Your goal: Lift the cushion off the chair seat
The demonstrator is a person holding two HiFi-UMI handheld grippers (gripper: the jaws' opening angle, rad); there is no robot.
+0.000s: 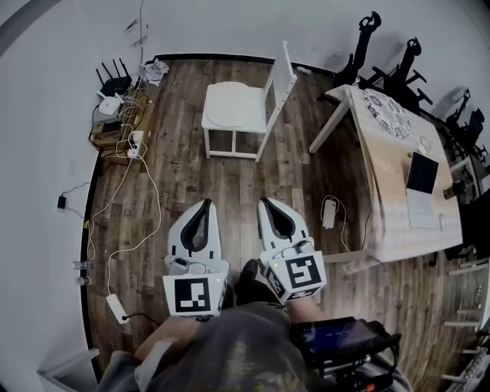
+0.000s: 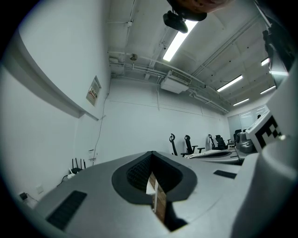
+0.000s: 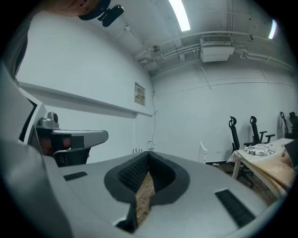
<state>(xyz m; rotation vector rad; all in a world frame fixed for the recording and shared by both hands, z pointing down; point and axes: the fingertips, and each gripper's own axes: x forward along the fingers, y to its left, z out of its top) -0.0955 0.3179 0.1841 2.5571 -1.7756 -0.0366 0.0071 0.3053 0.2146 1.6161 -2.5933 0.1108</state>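
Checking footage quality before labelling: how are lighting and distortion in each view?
Head view: heavy fisheye bending, dark corners, chair evenly lit. Left gripper view: ceiling strip light glares, wall bows. Right gripper view: similar bowing, overhead light bright.

The round white cushion (image 1: 232,106) lies on the seat of the white wooden chair (image 1: 279,80), well ahead of the left gripper (image 1: 206,204) and the right gripper (image 1: 267,202), which are side by side. The light wooden table (image 1: 383,200) stands to the right of the chair, and the black router (image 1: 113,76) is to its left, by the wall.
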